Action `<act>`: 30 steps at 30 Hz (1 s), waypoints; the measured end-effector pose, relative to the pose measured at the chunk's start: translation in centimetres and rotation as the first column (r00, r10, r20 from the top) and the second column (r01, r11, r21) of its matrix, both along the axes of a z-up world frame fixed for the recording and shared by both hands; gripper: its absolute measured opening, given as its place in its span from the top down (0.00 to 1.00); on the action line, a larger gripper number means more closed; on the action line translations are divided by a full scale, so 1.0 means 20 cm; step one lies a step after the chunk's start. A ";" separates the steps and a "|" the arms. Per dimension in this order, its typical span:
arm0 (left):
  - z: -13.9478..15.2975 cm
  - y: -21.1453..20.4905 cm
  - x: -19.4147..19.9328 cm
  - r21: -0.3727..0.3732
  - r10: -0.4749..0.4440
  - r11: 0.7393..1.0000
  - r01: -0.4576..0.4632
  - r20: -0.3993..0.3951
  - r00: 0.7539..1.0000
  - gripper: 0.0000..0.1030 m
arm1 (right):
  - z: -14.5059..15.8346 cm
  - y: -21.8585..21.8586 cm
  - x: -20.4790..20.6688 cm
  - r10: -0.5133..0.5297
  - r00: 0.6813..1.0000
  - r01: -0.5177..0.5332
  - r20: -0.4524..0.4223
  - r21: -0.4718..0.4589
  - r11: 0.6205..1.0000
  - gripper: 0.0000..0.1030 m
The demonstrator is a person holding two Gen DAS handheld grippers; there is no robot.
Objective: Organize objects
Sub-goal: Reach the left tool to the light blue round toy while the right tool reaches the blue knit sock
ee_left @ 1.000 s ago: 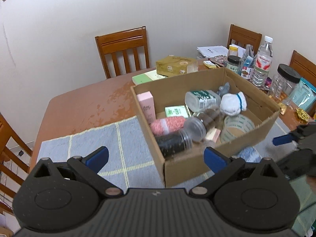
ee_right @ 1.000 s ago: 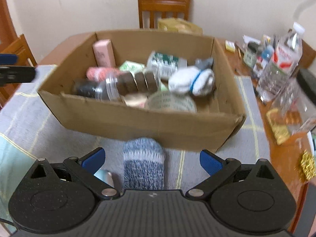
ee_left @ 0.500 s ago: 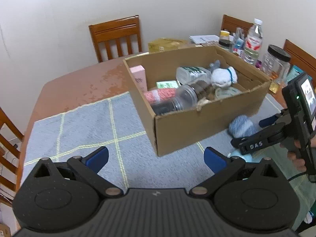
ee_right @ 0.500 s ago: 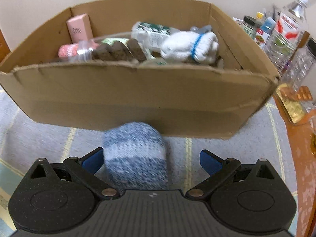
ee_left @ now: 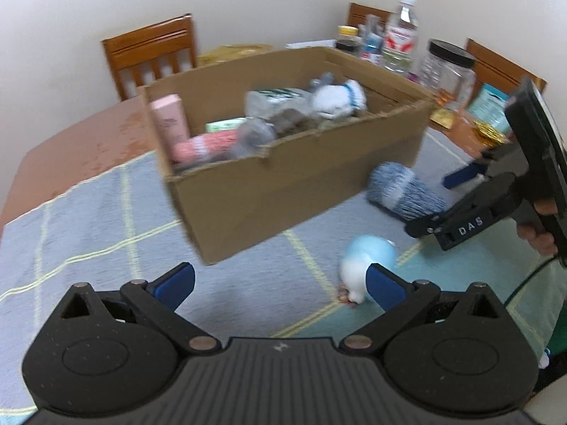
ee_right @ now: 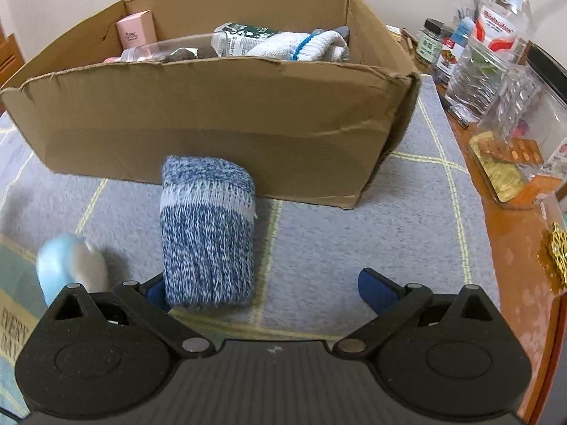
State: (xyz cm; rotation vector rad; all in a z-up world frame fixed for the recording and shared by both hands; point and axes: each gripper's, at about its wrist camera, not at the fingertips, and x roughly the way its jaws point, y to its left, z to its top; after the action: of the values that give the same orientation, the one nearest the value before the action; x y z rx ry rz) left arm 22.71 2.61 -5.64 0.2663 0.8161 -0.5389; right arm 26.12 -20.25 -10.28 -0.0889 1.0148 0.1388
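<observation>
A cardboard box (ee_left: 301, 173) (ee_right: 212, 117) stands on the grey checked mat (ee_left: 88, 233), holding a pink carton, bottles, a pink roll and a white sock bundle. A rolled blue knit sock (ee_right: 207, 230) (ee_left: 400, 191) lies in front of the box. My right gripper (ee_right: 264, 290) is open, its jaws around the near end of the sock, left finger against it. A pale blue round object (ee_left: 366, 265) (ee_right: 71, 265) lies on the mat. My left gripper (ee_left: 280, 283) is open and empty, its right finger just in front of the blue object.
Water bottles (ee_right: 496, 35), jars (ee_left: 448, 71) and small packets crowd the wooden table (ee_left: 81, 141) right of the box. Wooden chairs (ee_left: 152, 56) stand at the far side against the wall.
My right gripper has moved down and forward until its jaws reach the blue sock. My left gripper has swung lower and right, bringing the pale blue object close to its right finger.
</observation>
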 end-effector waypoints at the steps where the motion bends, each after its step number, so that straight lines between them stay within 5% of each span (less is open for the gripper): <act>1: -0.02 -0.02 -0.01 0.000 -0.026 1.000 0.026 -0.001 1.000 0.01 | 0.00 -0.01 0.00 0.013 1.000 -0.013 0.000 0.000 1.000 0.00; 8: -0.10 -0.17 -0.01 0.023 -0.131 0.991 0.132 -0.016 0.991 0.02 | 0.00 -0.07 -0.01 0.122 0.993 -0.122 0.010 0.004 0.993 0.00; 14: -0.18 -0.22 0.00 -0.005 -0.145 0.989 0.145 -0.071 0.987 0.22 | -0.01 -0.10 -0.02 0.182 0.983 -0.182 0.032 0.009 0.983 0.00; 30: -0.20 -0.27 0.03 -0.055 -0.133 0.990 0.128 -0.096 0.986 0.56 | -0.01 -0.14 -0.05 0.232 0.971 -0.233 0.059 0.013 0.972 0.00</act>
State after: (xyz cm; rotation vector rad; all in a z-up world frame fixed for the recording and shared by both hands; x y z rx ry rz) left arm 23.22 -2.83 -9.69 0.2503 0.8852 -0.6986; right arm 25.03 -22.99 -10.55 -0.1931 0.9434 0.3590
